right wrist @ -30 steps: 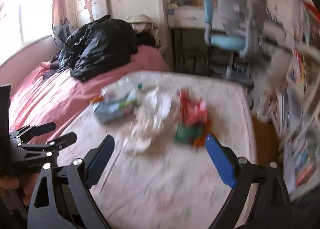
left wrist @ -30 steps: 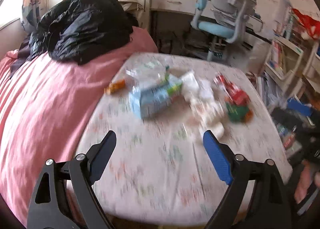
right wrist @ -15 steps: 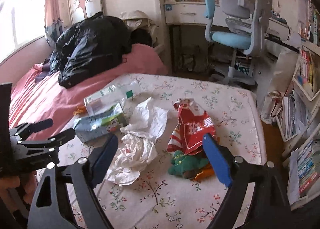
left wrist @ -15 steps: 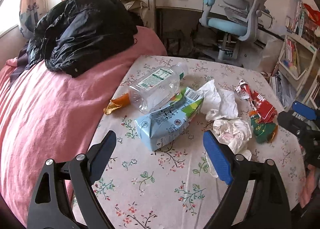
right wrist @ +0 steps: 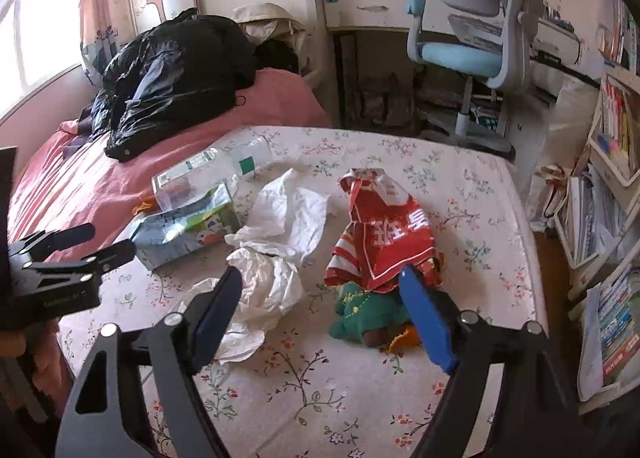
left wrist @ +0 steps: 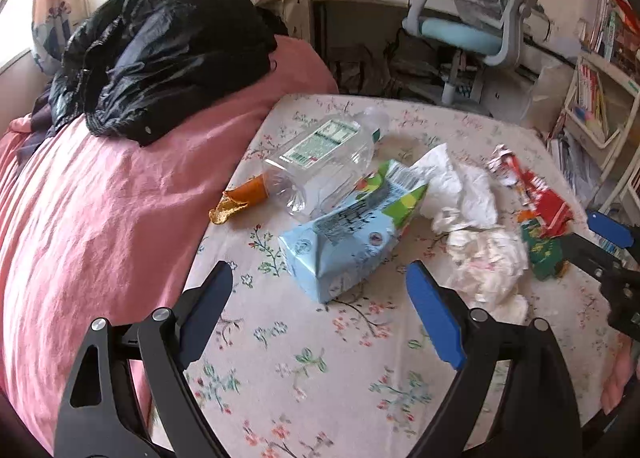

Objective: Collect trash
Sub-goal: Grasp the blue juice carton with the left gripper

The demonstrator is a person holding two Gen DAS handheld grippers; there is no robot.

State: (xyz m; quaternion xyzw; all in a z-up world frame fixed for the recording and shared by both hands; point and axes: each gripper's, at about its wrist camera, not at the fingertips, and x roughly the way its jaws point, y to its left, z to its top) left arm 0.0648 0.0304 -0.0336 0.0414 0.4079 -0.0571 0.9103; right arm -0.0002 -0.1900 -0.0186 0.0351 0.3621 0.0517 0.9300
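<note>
Trash lies on a floral tablecloth: a clear plastic bottle, a flattened blue carton, an orange wrapper, crumpled white tissues, a red snack bag and a green wrapper. My left gripper is open and empty, just short of the carton. My right gripper is open and empty, its jaws either side of the tissues and the green wrapper, below the red bag. The bottle and carton lie to its left.
A pink bed with a black jacket borders the table on the left. A blue-grey desk chair and a desk stand behind. Bookshelves line the right side.
Both grippers have moved closer to the trash, which now looks larger and sharper. Both have stayed open and empty.
</note>
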